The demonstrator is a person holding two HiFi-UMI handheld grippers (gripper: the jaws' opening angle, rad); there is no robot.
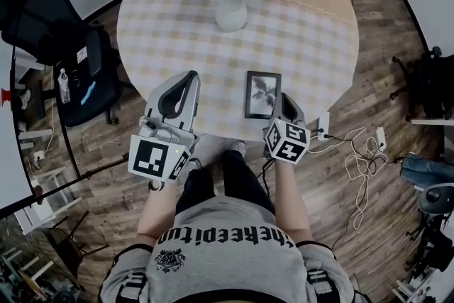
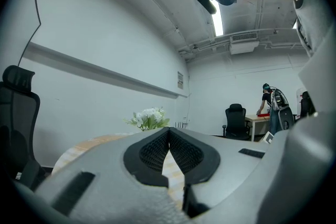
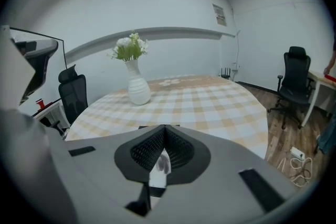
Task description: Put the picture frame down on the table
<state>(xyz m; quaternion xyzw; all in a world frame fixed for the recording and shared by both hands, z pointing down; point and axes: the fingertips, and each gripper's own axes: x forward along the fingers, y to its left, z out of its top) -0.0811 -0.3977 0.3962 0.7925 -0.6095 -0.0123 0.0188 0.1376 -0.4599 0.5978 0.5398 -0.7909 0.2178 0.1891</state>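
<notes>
Left claw (image 2: 169, 130) closed, empty; right claw (image 3: 165, 128) closed over flat, black-rimmed picture frame (image 1: 262, 94) showing a plant.

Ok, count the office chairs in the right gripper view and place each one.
2. One black office chair stands left, beside the round table; a second office chair stands right, near a desk. Others may sit outside this view.

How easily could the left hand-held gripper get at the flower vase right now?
Probably yes: only bare tablecloth lies between the left hand-held gripper and the vase; the picture frame lies off to the right.
</notes>
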